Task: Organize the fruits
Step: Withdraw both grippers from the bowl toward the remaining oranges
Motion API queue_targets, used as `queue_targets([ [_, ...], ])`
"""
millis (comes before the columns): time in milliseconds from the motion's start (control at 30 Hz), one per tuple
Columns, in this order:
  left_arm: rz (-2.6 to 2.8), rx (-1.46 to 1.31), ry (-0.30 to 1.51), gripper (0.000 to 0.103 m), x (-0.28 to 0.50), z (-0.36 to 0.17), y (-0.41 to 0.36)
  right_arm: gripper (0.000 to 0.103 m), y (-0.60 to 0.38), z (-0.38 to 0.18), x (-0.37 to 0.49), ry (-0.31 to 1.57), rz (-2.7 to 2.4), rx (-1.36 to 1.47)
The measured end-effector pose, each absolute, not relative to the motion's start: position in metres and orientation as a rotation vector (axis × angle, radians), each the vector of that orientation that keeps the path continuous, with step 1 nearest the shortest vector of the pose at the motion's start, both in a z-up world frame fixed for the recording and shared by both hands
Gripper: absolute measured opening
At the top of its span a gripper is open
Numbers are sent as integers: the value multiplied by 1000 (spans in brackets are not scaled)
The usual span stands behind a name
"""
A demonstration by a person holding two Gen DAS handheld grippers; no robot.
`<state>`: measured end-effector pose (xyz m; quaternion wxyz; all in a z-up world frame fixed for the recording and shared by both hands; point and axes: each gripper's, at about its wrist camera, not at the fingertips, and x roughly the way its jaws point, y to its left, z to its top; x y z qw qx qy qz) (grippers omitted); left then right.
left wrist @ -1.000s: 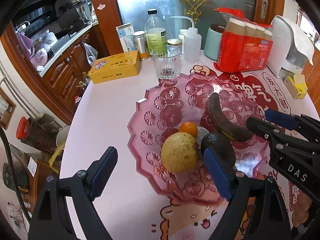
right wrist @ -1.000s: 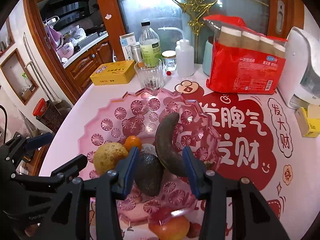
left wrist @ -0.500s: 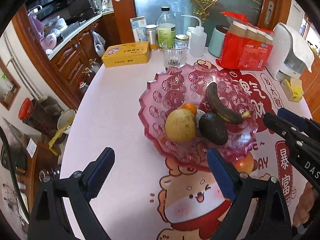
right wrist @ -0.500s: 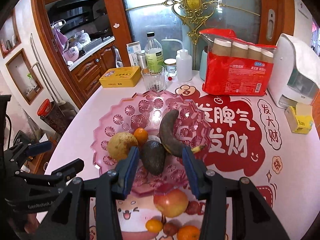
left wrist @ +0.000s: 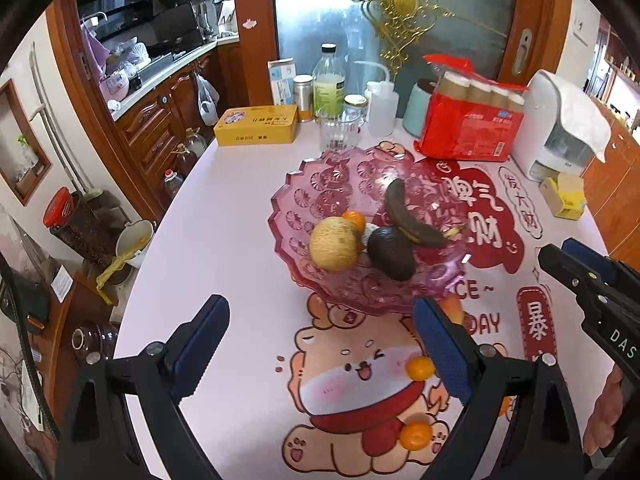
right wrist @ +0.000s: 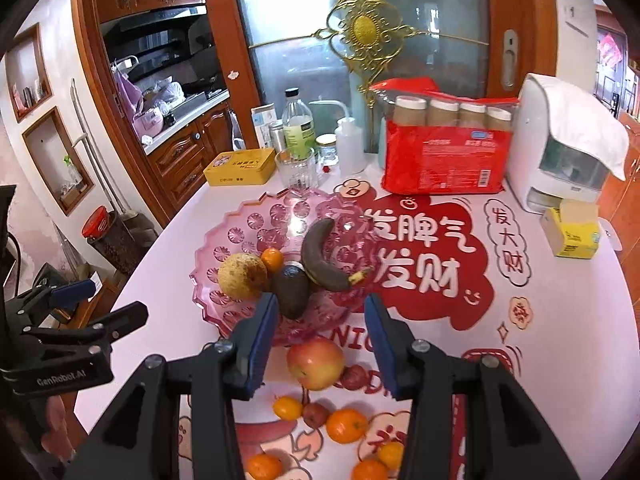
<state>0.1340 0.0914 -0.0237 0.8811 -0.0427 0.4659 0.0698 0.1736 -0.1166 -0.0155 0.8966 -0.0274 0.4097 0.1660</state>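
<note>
Presently, left to right. Left gripper (left wrist: pixel 320 344): black frame, blue pads, jaws spread wide, having just been opening, nothing between them, held above bare pink tabletop (left wrist: pixel 224 240). Rectangular yellow tin box (left wrist: pixel 256 125): far left of the table. Scalloped pink glass fruit bowl (left wrist: pixel 320 184): centre of the table, holding a rough yellow pear-like fruit (left wrist: pixel 334 243), a small orange mandarin (left wrist: pixel 355 219) touching it behind, a dark green avocado (left wrist: pixel 390 253) just beside it, and a blackened banana (left wrist: pixel 408 216) to the right. Right gripper (right wrist: pixel 320 322): jaws partly apart, empty, hovering over the bowl's near rim. Red-yellow apple (right wrist: pixel 316 363): on the tablecloth just before the bowl, below that gripper. Loose mandarins (right wrist: pixel 346 426): nearer still. Red plastic multipack of capped bottles (right wrist: pixel 444 152): far right.
</note>
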Motion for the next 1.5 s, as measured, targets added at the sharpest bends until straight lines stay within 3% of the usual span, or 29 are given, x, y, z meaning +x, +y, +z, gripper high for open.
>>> queue_targets([
  [467,142,-86,963,93,102,-27,50,46,-176,-21,140,870,302,-43],
  [1000,62,-56,1137,93,64,-141,2,46,-209,-122,95,1092,288,-66],
  [1500,65,-114,1202,93,55,-199,-5,46,-200,-173,81,1197,348,-11],
])
